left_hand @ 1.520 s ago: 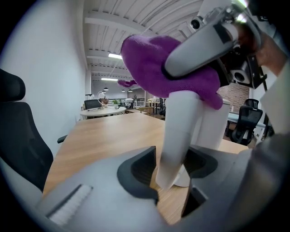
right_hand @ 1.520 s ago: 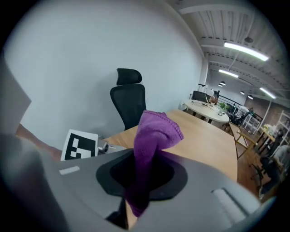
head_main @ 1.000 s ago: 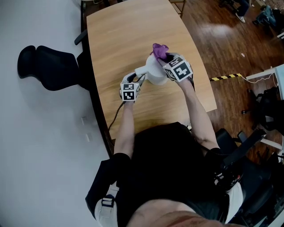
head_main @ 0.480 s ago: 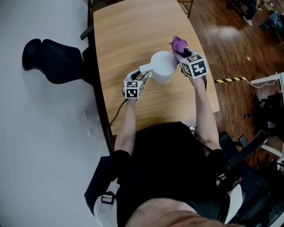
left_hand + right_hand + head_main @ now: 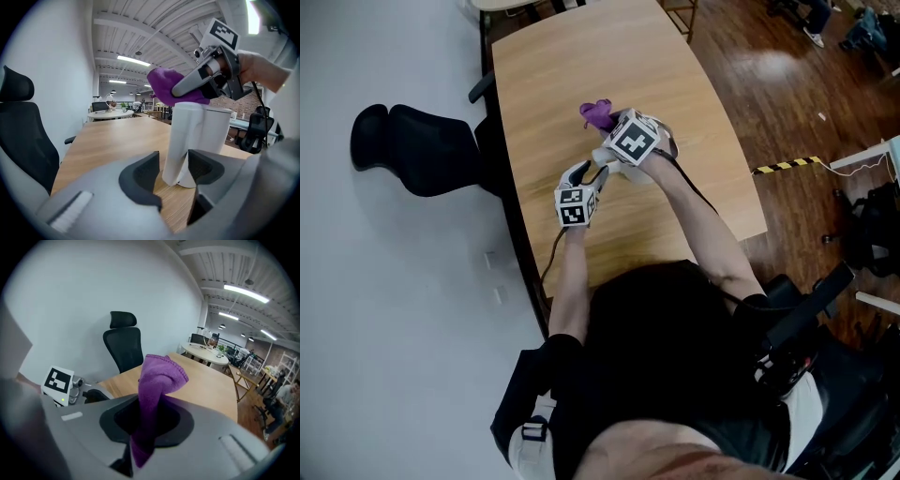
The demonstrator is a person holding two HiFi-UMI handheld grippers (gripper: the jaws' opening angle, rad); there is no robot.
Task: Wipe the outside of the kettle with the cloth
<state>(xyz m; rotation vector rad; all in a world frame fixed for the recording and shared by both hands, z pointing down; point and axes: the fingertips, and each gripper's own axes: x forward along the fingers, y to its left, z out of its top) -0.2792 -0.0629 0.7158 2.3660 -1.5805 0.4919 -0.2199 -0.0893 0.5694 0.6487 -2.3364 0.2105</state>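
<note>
Two tools share the job in the left gripper view. The left tool (image 5: 171,177) is clenched on the handle (image 5: 180,136) of the white kettle (image 5: 213,140), seemingly to pin it upright on the desk (image 5: 108,145) while the other one rubs. Up near the rim, the right tool (image 5: 182,89) holds a purple cloth (image 5: 164,86) against the kettle's upper wall on the handle side. The handle and the tool around it probably block the cloth from the strip of wall behind them. A black office chair (image 5: 21,131) stands off the desk's left edge, well apart.

In the right gripper view, the right tool grasps the cloth by a pinched fold. The free end stands up past the tips, so fabric rather than plastic meets the kettle, which does not show here.

In the head view, the kettle sits about mid-desk, mostly hidden under the right tool and forearm. A dark cable (image 5: 546,255) trails from the left tool over the near left edge, clear of the wiping
</note>
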